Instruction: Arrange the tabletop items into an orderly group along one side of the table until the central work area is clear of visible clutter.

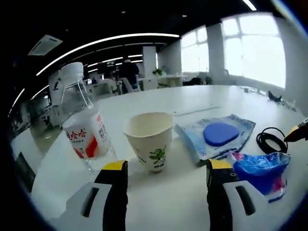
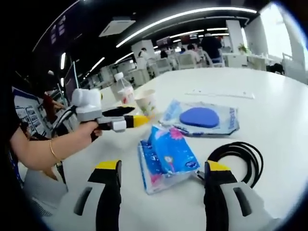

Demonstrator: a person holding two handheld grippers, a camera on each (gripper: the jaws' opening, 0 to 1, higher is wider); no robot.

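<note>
Clear plastic bottle (image 1: 83, 120), white cap, red-and-white label, upright on the white table (image 1: 192, 98), just beside an upright, empty paper cup (image 1: 150, 139) with green print. Beyond: clear packet with blue oval pad (image 2: 202, 117) lying flat; crumpled blue wrapper (image 2: 168, 155); coiled black cable (image 2: 239, 159).

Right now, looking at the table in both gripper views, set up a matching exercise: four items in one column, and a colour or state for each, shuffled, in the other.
Items
1. paper cup
2. bottle
3. cable
4. packet

Descriptions
A. black, coiled in a loop
B. white cap, red and white label
C. blue and crinkled, lying flat
D. upright, open top, green print

Pairs: 1-D, 2-B, 3-A, 4-C
</note>
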